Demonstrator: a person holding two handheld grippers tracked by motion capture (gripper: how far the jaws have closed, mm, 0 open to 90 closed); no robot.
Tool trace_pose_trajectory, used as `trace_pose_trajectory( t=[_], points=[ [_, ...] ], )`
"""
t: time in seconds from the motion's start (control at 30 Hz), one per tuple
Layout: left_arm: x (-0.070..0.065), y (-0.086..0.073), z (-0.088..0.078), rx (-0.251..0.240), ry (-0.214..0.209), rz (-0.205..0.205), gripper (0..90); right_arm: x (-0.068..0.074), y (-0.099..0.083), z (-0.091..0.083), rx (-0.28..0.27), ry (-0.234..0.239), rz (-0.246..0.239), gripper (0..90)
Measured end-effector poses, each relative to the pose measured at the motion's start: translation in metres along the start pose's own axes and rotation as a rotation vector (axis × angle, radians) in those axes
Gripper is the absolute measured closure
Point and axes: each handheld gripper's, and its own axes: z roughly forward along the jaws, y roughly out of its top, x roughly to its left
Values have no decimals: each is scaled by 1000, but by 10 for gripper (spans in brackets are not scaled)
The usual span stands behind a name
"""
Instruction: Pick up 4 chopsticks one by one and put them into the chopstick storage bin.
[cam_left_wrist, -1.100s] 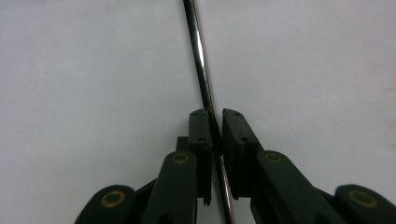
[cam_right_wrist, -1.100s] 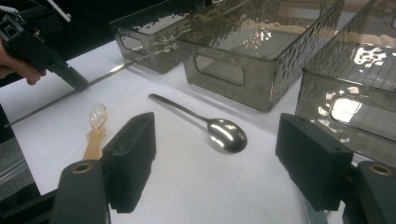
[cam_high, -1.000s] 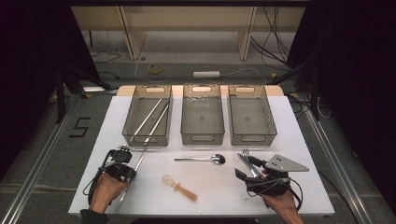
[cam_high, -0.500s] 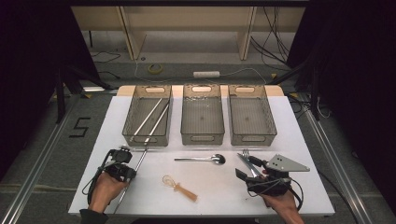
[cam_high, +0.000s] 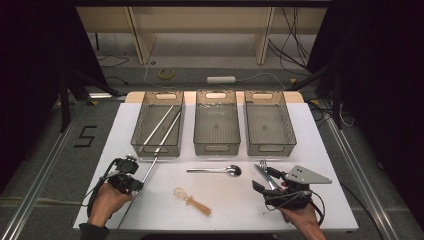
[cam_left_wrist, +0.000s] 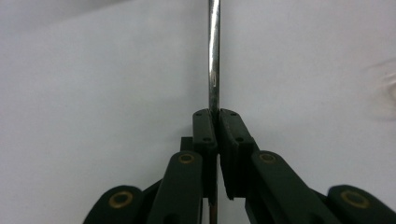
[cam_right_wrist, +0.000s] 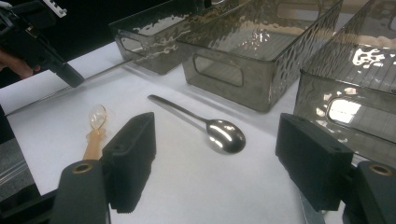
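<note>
Left hand-held gripper clenched on a thin metal rod; pads pinch it part-way along, the shaft running straight ahead of the jaws over the white desk toward the left bin, its tail trailing back past the hand. The bin already holds two similar rods.

Right hand-held gripper released, jaws wide, nothing between them. Steel spoon lies just ahead; small wooden-handled whisk off its left jaw.

Rod looks stiff, light, polished, likely slippery and prone to pivot. Grip nearer the middle seems steadier.
</note>
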Motion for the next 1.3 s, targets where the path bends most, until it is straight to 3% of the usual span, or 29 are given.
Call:
trace_pose_trajectory(
  t=[0.2,0.27,0.47,0.77,1.3],
  points=[
    [4,1,-13,-26,-20,14,856,0,0,0,-1,0,-1,299],
    [3,1,-16,-7,-24,44,856,-1,0,0,-1,-2,3,299],
    [4,7,-37,-84,-59,39,857,-1,-1,1,3,-6,6,299],
    [8,20,-57,-145,-99,44,856,-2,-1,0,4,-7,11,299],
    [22,79,-78,-226,-90,38,856,-4,-2,1,3,-3,15,298]
  ],
)
